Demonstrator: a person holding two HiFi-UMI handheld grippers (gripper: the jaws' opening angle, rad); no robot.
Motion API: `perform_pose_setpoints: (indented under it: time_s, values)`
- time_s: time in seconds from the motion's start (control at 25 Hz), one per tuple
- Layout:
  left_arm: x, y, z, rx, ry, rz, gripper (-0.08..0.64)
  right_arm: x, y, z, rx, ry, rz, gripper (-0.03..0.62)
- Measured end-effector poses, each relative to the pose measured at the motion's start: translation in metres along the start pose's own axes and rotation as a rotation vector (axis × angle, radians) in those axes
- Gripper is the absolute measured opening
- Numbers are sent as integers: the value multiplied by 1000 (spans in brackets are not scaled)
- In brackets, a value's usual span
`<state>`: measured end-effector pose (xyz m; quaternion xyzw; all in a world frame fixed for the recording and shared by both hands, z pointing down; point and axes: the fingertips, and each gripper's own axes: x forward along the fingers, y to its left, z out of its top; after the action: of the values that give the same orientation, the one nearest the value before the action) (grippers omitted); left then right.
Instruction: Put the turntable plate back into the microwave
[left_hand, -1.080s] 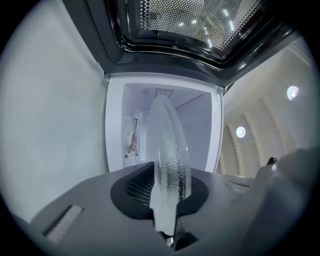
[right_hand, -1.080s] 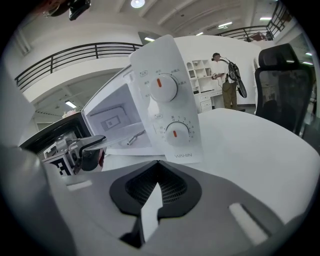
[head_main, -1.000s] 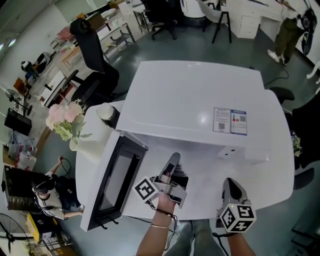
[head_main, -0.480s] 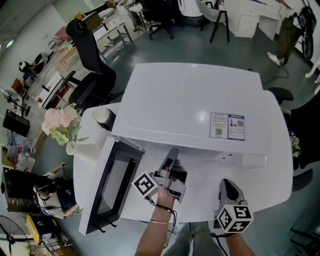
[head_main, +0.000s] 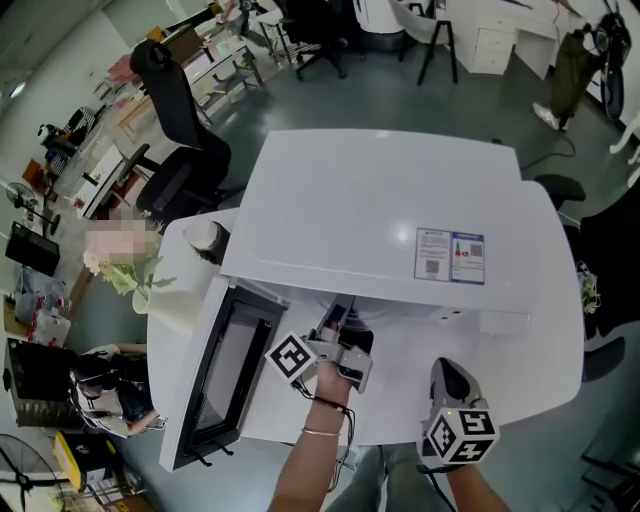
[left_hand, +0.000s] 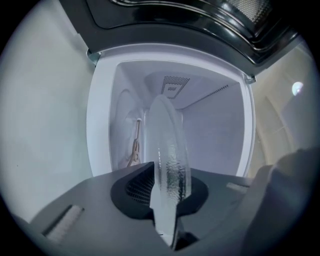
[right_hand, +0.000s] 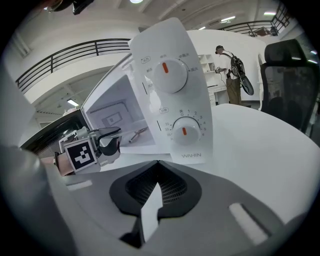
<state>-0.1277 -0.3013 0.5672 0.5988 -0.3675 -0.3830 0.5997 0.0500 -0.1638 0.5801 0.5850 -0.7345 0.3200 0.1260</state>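
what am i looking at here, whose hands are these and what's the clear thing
A person holds hand-held tongs in each hand; there is no robot. The head view comes from a camera on their head, looking down at a white microwave oven with its door open, on a white table. The other two pictures come from cameras on each pair of tongs. The left tongs grip a clear glass turntable plate by its rim, at the oven's open cavity. The right tongs are shut and empty.

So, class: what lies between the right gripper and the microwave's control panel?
Only bare white tabletop: the head view shows nothing standing between the right gripper and the control panel.
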Motion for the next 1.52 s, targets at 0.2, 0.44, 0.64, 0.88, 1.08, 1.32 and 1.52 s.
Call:
perform_pose_setpoints:
  time_s: [0.2,0.44,0.64,0.88,1.08,1.32,1.52]
  values:
    - [7,3,-1,20,9,16,35,3,4,1,-1,-2,9,9]
    - [16,5,0,11,11,29,35,1,7,-1,3,6,16,9]
    - [25,4,3,25,16,37,35,0,6,-5,6,15,19,9]
    - [34,3,5,25,13,47,35,-2,10,-9,11,26,31,9]
    - [39,5,8,31,19,67,37,-3,11,-11,16,30,33,9]
    - [39,9,10,38,-3,128,32,-4,15,-11,19,29,42,9]
    - [37,16,8,56,12,221,22,-6,19,-10,22,29,47,9]
